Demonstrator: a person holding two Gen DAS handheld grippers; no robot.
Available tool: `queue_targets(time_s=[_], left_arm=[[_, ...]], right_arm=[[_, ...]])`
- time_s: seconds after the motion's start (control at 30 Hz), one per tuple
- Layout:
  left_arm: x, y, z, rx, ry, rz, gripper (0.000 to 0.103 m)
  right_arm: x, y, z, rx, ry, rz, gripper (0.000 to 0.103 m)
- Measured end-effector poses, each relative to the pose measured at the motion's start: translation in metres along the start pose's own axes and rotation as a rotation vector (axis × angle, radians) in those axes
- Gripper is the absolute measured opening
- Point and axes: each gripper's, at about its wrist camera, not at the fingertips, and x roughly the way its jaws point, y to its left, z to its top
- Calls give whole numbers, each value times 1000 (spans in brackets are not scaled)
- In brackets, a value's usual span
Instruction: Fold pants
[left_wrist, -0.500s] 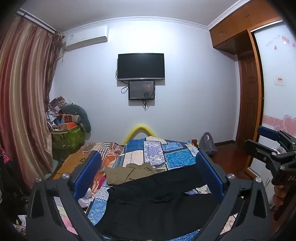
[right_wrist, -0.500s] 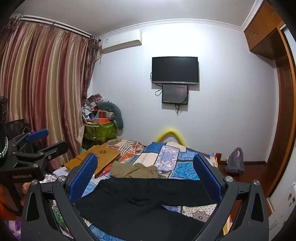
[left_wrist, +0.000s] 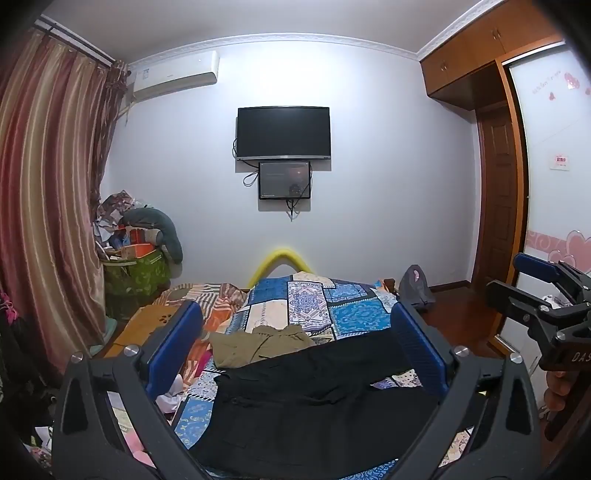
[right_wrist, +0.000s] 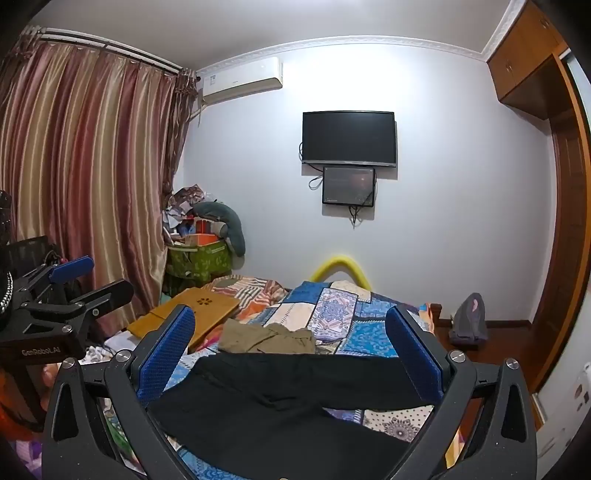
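Note:
Black pants (left_wrist: 314, 402) lie spread flat on the patchwork bedspread (left_wrist: 343, 314), legs reaching to the right; they also show in the right wrist view (right_wrist: 291, 402). My left gripper (left_wrist: 295, 350) is open and empty, held above the pants. My right gripper (right_wrist: 290, 354) is open and empty, also above the pants. Each gripper shows in the other's view: the right one at the right edge (left_wrist: 535, 291), the left one at the left edge (right_wrist: 74, 284). Neither touches the cloth.
Folded khaki shorts (left_wrist: 258, 343) lie on the bed beyond the black pants. A wooden lap tray (right_wrist: 192, 314) sits on the bed's left side. A cluttered green bin (left_wrist: 136, 273) stands by the curtain, a grey bag (left_wrist: 415, 286) on the floor right, a wardrobe at right.
Both grippers have shifted very slightly; the view is nearly the same. The pants have not moved.

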Motion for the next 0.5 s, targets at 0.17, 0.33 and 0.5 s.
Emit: queue_targets(time_s=[0.17, 0.33, 0.5], left_arm=[[1, -4, -1, 3, 4, 2, 103], [3, -4, -1, 2, 9, 5, 103], [6, -1, -2, -9, 13, 6, 103]], right_arm=[[3, -2, -5, 8, 3, -7, 103], [1, -4, -7, 12, -2, -12, 103], [-2, -3, -6, 13, -10, -12, 103]])
